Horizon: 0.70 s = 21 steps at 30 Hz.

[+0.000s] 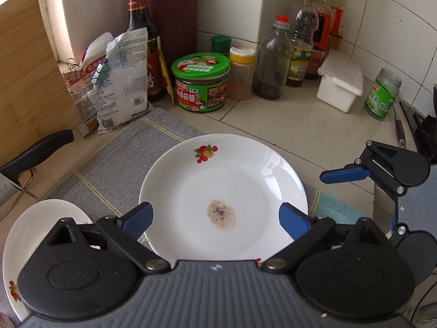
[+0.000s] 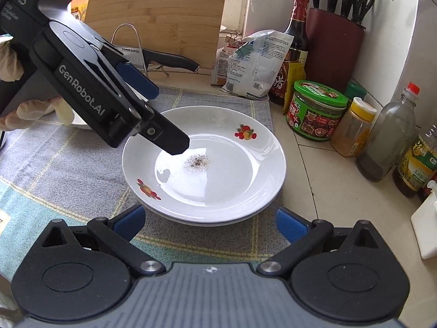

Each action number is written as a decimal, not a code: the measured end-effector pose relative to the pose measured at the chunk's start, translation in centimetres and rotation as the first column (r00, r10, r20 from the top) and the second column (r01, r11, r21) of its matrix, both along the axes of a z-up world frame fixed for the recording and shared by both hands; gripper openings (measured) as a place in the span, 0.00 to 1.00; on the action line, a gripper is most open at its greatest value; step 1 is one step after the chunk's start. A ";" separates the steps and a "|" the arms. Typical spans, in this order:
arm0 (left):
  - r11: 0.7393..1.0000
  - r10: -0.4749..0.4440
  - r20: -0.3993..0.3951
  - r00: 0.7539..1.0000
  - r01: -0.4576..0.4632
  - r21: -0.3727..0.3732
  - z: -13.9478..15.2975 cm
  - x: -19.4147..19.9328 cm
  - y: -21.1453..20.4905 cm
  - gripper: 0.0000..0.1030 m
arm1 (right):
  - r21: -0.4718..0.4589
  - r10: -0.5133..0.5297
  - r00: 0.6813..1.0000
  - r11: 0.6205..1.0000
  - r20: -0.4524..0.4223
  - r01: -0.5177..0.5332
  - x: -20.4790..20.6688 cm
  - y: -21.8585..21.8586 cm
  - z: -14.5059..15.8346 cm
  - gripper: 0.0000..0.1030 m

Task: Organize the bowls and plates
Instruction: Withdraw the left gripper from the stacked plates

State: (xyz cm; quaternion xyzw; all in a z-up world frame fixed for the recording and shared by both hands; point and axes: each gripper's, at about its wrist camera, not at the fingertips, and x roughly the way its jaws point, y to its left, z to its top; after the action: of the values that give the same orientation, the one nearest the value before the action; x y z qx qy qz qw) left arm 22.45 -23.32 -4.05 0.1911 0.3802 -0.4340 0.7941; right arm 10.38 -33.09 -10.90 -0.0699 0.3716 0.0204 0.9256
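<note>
Your tiled surface carries a grey woven mat. On it a white fruit-printed plate sits stacked on another plate; judged one stacking done. At 8 o'clock in the left view a second white plate waits. Left tool spread, empty. Right tool spread, empty.

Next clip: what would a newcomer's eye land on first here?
The white plate with fruit decals, stacked on another plate on the grey placemat, with a brown speckled stain at its centre. Above it hangs the left hand-held gripper, jaws open and empty. Behind stands a green-lidded sauce jar among the bottles.
</note>
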 end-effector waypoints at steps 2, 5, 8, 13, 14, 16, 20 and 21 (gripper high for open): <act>0.998 0.049 0.004 0.999 -0.049 -0.033 0.4 -0.7 0.8 0.97 | 0.009 -0.013 1.000 1.000 -0.004 0.013 -0.1 0.1 0.1 1.00; 0.988 0.138 0.003 0.990 -0.137 -0.067 0.8 -1.8 2.1 0.97 | 0.023 -0.021 1.000 1.000 -0.009 0.021 -0.5 0.4 0.2 1.00; 0.970 0.224 0.016 0.974 -0.221 -0.102 1.0 -3.0 3.7 0.97 | 0.031 -0.016 1.000 0.999 -0.010 0.016 -0.8 0.9 0.3 1.00; 0.935 0.345 0.044 0.938 -0.339 -0.107 1.0 -4.5 6.4 0.98 | 0.023 -0.003 1.000 1.000 -0.015 0.004 -0.9 2.5 0.3 1.00; 0.927 0.365 0.046 0.930 -0.358 -0.108 0.9 -4.8 7.1 0.98 | 0.021 0.001 1.000 1.000 -0.017 0.000 -0.9 2.9 0.3 1.00; 0.921 0.381 0.050 0.923 -0.374 -0.106 0.7 -4.9 8.1 0.98 | 0.012 0.007 1.000 1.000 -0.017 -0.006 -1.0 3.7 0.3 1.00; 0.916 0.397 0.080 0.914 -0.390 -0.092 0.2 -4.9 10.0 0.98 | 0.006 0.008 1.000 1.000 -0.017 -0.008 -0.9 5.1 0.7 1.00; 0.917 0.396 0.089 0.914 -0.388 -0.092 0.0 -4.8 10.7 0.98 | 0.001 0.005 1.000 1.000 -0.016 -0.005 -0.8 5.6 0.7 1.00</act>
State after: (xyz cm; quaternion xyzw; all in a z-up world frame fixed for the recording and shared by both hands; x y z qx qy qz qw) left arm 17.61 -12.66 -4.09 0.1049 0.3521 -0.2688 0.8904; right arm 9.54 -27.53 -10.17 -0.0701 0.3789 0.0236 0.9225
